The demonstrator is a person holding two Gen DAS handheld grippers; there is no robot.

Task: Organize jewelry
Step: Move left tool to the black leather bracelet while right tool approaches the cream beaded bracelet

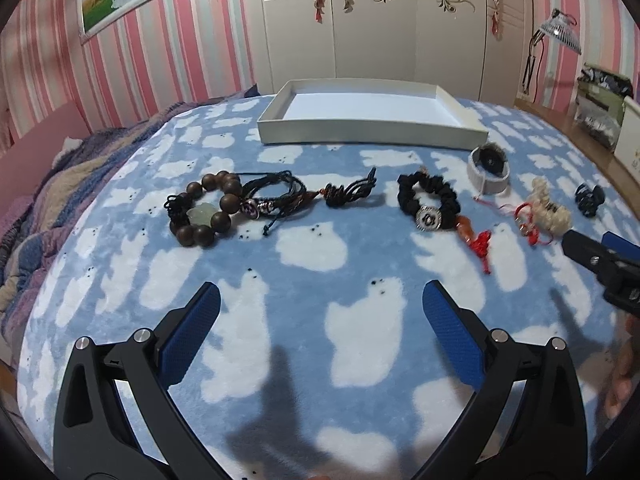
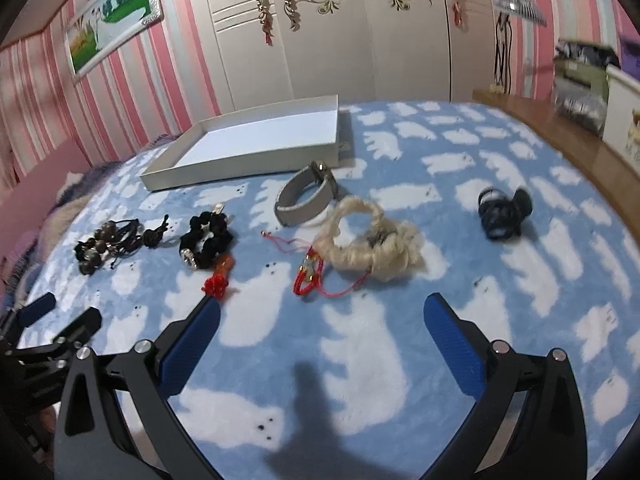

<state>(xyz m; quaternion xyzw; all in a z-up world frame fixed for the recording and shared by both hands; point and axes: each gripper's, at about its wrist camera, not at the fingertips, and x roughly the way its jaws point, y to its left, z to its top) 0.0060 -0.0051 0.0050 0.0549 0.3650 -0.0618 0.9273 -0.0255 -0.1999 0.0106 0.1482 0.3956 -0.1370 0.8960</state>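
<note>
Your left gripper (image 1: 320, 300) hovers low over the bed's blue blanket (image 1: 304, 320) w/ jaws wide open, nothing between them. Your right gripper (image 2: 320, 312) is the same: jaws spread, empty, just above the blanket.

Jewelry sits in a loose row across the blanket, all of it outside the white tray (image 1: 372, 130). The tray lies at the far side near the wardrobe (image 1: 372, 20), interior bare.

From left to right in the left wrist view:
- wooden bead bracelet (image 1: 204, 208), touching the black cord bracelets (image 1: 276, 196)
- black knotted tassel (image 1: 348, 192) just beside those cords
- black scrunchie w/ a round charm (image 1: 428, 200), well apart from the tassel
- red knot pendant (image 1: 480, 244) w/ an orange bead, right at the scrunchie's near edge
- grey watch band (image 1: 490, 168), closest piece to the tray's near right corner
- red string bracelet (image 1: 528, 224) partly tucked against the cream fluffy scrunchie (image 1: 550, 208)
- dark hair clip (image 1: 588, 198), off alone at far right

In the right wrist view the red string bracelet (image 2: 308, 276) and cream fluffy scrunchie (image 2: 376, 240) lie straight ahead of your right jaws; the grey watch band (image 2: 308, 196) sits between them and the tray. The red knot pendant (image 2: 216, 282) is just off the left fingertip.

Right gripper's tip shows at the left view's right edge, near the cream scrunchie. Desk lamp (image 1: 556, 32) and clutter stand on the wooden ledge at right, away from the row.
</note>
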